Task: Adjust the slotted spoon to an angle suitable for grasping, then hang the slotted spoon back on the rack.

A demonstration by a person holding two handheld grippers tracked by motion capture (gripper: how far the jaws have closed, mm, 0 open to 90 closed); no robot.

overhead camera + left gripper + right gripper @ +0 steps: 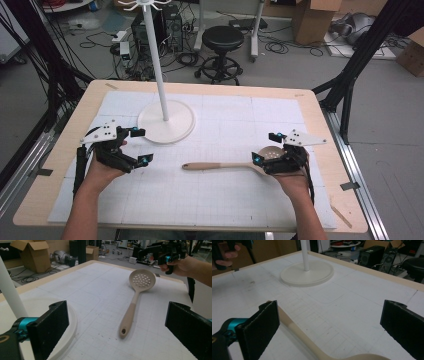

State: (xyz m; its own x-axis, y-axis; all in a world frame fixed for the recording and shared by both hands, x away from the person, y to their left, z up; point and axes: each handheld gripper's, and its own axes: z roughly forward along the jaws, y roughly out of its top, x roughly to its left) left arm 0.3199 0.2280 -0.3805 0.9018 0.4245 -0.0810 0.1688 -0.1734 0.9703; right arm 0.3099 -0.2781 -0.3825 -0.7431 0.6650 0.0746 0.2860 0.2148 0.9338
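Beige slotted spoon with wooden handle (227, 164) lies flat between both grippers. Left gripper (140, 146) wide open, empty; handle end just ahead. Right gripper (266, 148) open over the bowl. Approach low, square across the handle.

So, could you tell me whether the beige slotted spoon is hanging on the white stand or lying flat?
Lying flat: the beige slotted spoon rests on the white mat, apart from the white stand.
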